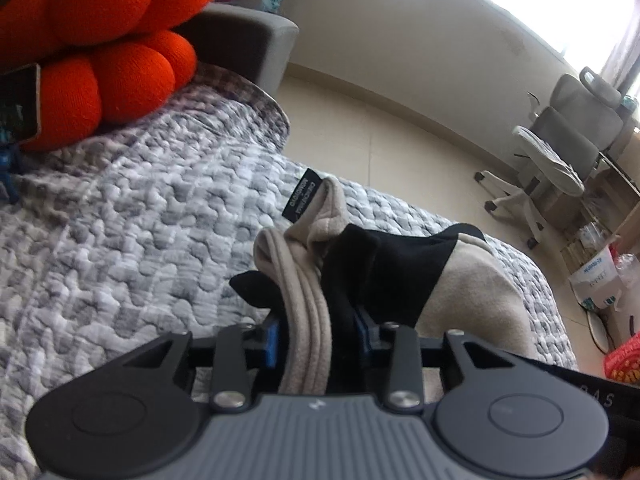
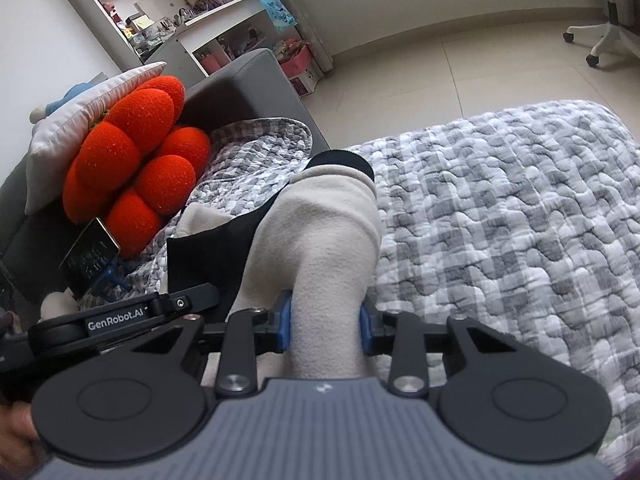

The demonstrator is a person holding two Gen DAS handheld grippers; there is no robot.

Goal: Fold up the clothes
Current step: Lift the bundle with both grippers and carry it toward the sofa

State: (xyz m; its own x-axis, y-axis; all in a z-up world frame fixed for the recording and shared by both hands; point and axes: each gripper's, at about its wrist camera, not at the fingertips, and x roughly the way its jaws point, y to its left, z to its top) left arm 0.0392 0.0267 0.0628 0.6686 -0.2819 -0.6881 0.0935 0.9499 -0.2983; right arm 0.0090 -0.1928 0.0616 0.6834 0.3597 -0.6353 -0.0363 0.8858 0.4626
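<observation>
A beige fleece garment (image 1: 460, 284) with black panels and a black neck label (image 1: 301, 196) is lifted off the grey-and-white quilt (image 1: 140, 220). My left gripper (image 1: 318, 336) is shut on a bunched beige and black edge of it, the blue pads pressing both sides. In the right wrist view my right gripper (image 2: 326, 326) is shut on a thick beige fold of the same garment (image 2: 324, 232), black trim showing at its far end. The left gripper's body (image 2: 120, 312) shows just left of the right one.
An orange knotted cushion (image 2: 136, 172) and a white pillow (image 2: 80, 120) lean on the grey sofa arm (image 2: 244, 84) at the left. A phone on a small blue stand (image 2: 90, 258) sits by the cushion. Office chairs (image 1: 560, 152) and floor clutter lie beyond the quilt's edge.
</observation>
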